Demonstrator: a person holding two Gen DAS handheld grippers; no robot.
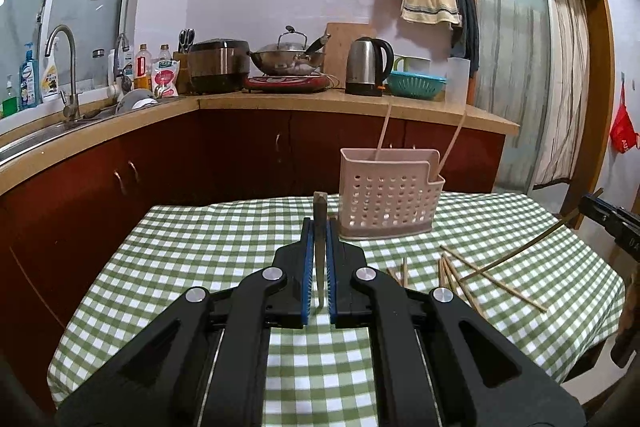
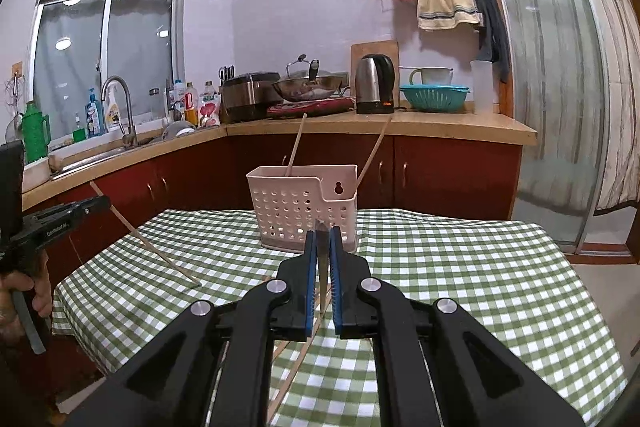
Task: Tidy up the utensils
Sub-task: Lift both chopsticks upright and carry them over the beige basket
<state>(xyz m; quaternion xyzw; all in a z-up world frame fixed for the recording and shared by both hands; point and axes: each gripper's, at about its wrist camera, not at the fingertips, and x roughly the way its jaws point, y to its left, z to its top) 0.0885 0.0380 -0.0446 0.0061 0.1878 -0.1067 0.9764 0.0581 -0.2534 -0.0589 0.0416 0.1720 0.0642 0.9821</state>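
Observation:
A pale pink perforated utensil holder [image 1: 386,197] stands at the far side of the green checked table, with two wooden chopsticks [image 1: 384,133] leaning in it. It also shows in the right wrist view [image 2: 304,205]. My left gripper [image 1: 320,227] is shut on a chopstick [image 1: 320,247] held end-on, above the cloth and left of the holder. My right gripper [image 2: 322,237] is shut on a chopstick [image 2: 321,267] just in front of the holder. Several loose chopsticks [image 1: 460,277] lie on the cloth at the right. The right gripper [image 1: 612,219] with its chopstick [image 1: 520,253] shows at the left view's edge.
The checked tablecloth [image 2: 460,267] covers the table; its edges fall away left and right. Behind is a kitchen counter [image 1: 320,103] with a kettle [image 1: 368,67], wok, rice cooker and sink. The left gripper [image 2: 60,219] with its chopstick is at the right view's left edge.

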